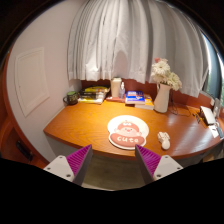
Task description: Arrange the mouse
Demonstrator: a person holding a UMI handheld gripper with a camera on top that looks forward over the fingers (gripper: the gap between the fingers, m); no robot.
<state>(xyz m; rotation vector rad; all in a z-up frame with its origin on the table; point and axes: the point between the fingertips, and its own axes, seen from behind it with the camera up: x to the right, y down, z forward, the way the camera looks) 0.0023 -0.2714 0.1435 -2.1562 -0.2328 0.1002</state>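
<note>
Tongs [113, 163] stand apart and hold nothing; their two pads [78, 158] show at either side with open air between them. The tongs hover above the near edge of the wooden table [80, 128], well short of anything on it.

Location of the task's thing: the mouse [164, 139] is a small white object lying on the bare table top, ahead of the tongs and off to the right, just beside the round mat [128, 131], which is white with a red pattern. Mouse and mat appear close but apart; whether they touch cannot be told. The mat lies directly ahead of the tongs.

Other items sit beyond the mat, along the far side under the curtain [125, 40]: a dark cup [70, 98] at the far left, a stack of books [95, 95] next to it, a white jug [116, 88], and a vase of flowers [162, 92] to the far right.

Recommended procedure for the step in hand, as judged from this position:
1. The approach has not begun. Swing the tongs to the right and forward until the mouse lies between the pads.
2. Keep the pads wide during descent, and align them across the narrow sides of the mouse, not its length.
3. Lower until the tips nearly meet the table, then close evenly.
4. Avoid dragging the mat; it may slide.
5. The mat is the probable destination.
</note>
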